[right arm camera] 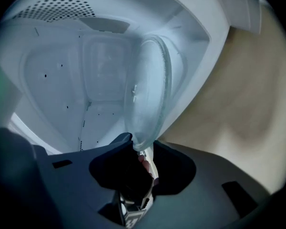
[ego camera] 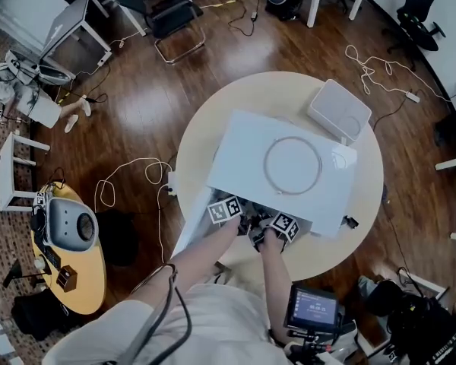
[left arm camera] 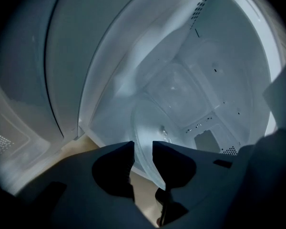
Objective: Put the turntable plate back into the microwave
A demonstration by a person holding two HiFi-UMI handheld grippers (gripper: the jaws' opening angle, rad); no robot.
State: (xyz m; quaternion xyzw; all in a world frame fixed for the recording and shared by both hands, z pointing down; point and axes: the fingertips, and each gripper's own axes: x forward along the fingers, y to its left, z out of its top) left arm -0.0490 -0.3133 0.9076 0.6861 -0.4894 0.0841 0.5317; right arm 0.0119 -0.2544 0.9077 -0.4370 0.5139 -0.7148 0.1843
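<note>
You are holding the turntable plate [left arm camera: 152, 123] at the microwave [left arm camera: 214, 80] mouth, left tool [left arm camera: 143, 149] gripping, right tool [right arm camera: 143, 144] open around its rim; be centring it gently.

This is a lab or recording room set in office space rather than a home kitchen. A microwave [ego camera: 243, 154] stands alone on a round table [ego camera: 368, 204] in the middle of a wood floor [ego camera: 144, 112]. Loose cables [ego camera: 125, 175] trail over that floor, an office chair [ego camera: 419, 10] and a desk [ego camera: 68, 21] stand along the edges, and a small monitor [ego camera: 313, 309] and dark camera gear [ego camera: 422, 325] sit close to the person.
</note>
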